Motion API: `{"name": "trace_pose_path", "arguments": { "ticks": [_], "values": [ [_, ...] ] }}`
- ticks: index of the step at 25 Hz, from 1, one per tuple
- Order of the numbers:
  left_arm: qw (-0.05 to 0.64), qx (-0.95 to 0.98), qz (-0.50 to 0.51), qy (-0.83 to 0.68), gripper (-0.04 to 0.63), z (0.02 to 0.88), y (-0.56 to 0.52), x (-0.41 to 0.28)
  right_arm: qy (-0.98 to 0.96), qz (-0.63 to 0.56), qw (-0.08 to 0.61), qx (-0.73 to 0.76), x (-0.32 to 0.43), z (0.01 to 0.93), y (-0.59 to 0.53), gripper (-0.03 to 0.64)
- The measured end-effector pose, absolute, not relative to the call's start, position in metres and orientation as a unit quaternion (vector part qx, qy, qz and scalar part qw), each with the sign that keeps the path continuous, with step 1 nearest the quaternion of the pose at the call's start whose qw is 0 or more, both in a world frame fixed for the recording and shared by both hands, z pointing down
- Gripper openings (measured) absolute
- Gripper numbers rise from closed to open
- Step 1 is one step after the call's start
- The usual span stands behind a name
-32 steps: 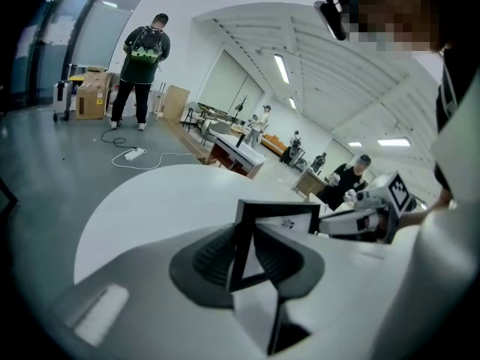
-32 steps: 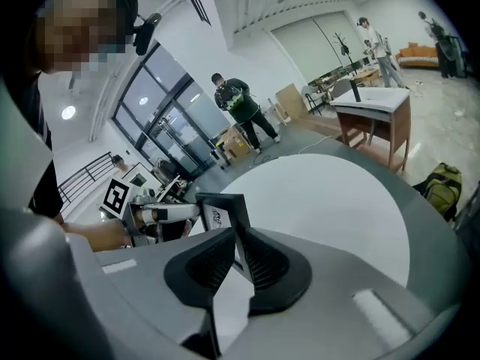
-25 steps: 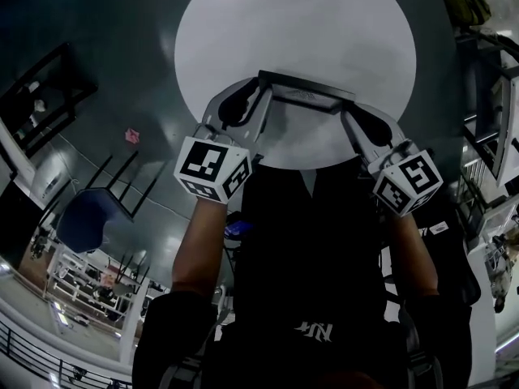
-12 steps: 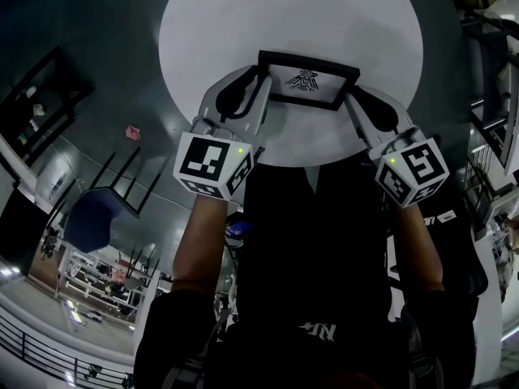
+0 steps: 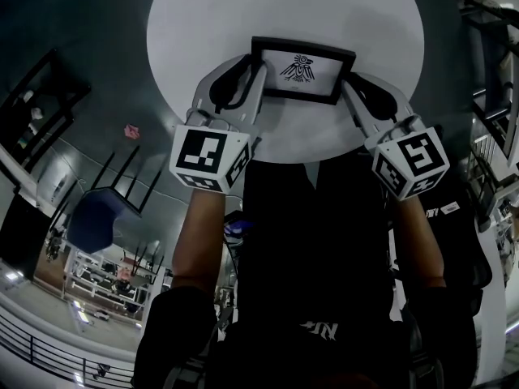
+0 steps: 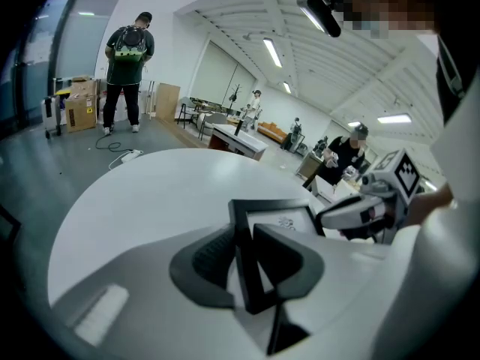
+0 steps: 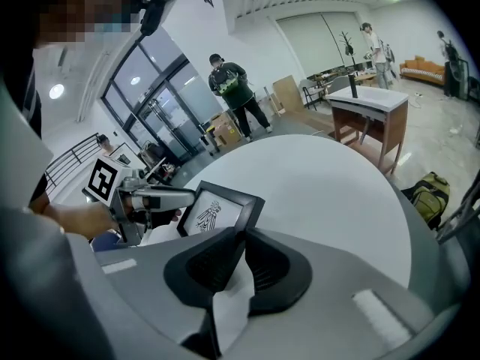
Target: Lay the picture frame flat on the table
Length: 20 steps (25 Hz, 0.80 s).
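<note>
Head view shows one picture frame (image 5: 302, 71) spanning the gap between two grippers. Its long axis runs from the left gripper (image 5: 258, 70) to the right gripper (image 5: 350, 78), so neither is nearer. The left jaws pinch the frame's left edge and have just been opening a little with that edge between them; the right jaws pinch its right edge. Just ahead of both grippers, the frame leans back, face up, over the one round table (image 5: 203, 23). Whether its lower edge touches the table, I cannot tell.

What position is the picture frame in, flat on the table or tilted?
Tilted, not flat: both gripper views show the picture frame leaning back over the white table, printed face angled up.
</note>
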State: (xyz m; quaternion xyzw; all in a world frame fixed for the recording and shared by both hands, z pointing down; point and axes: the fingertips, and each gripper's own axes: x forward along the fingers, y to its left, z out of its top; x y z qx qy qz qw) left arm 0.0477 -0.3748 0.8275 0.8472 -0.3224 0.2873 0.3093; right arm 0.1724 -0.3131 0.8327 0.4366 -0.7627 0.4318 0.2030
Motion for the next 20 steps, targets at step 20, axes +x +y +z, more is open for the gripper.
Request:
{"name": "trace_pose_path", "arguments": {
  "ticks": [20],
  "values": [
    [0.272,0.831,0.37,-0.313,0.084,0.85,-0.361,0.052,-0.775,0.314,0.331,0.436,0.171,0.847,-0.312,0.034]
  ]
}}
